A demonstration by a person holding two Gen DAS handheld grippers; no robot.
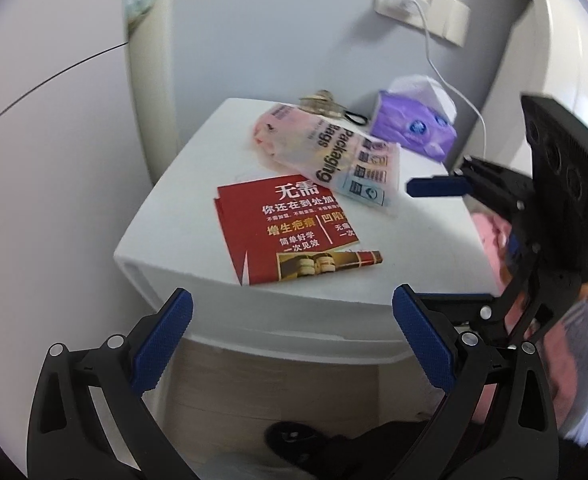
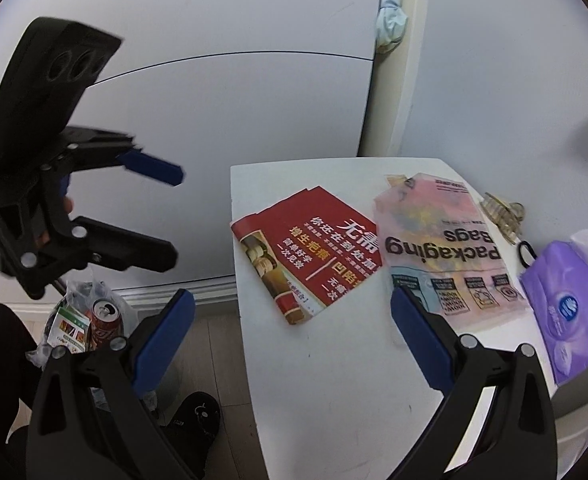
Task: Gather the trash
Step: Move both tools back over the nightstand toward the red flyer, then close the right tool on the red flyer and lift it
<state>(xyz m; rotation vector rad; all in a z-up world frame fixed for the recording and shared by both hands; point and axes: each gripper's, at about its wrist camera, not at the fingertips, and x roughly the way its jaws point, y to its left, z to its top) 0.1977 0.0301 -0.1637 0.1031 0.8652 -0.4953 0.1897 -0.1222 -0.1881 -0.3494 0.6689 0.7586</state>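
Two black grippers with blue pads, each held by a person, hang near a small white bedside table (image 2: 334, 392). The left gripper (image 2: 174, 216) stands off the table's edge, its jaws spread wide with nothing between them; in its own view (image 1: 292, 344) the pads frame the table's front edge. The right gripper (image 2: 294, 336) also stands wide apart and empty, one pad over the floor, the other over the tabletop near the bag pack.

On the table lies a folded red paper flyer with white and yellow Chinese print (image 2: 310, 256), flat near the front corner. Just beside it, overlapping its far edge in the left view, lies a translucent pink plastic pack printed "Packaging Bags" (image 2: 446, 248). Further along sits a purple soft pack of tissues (image 2: 566, 304), with a black hair tie (image 2: 528, 254) and a clear hair clip (image 2: 500, 210) near the wall. A white charger cable (image 1: 450, 76) runs down from a wall socket (image 1: 418, 4).

On the floor beside the table, a clear plastic bag (image 2: 82, 320) holds a red drink can (image 2: 106, 320) and a green-and-white packet (image 2: 70, 330).
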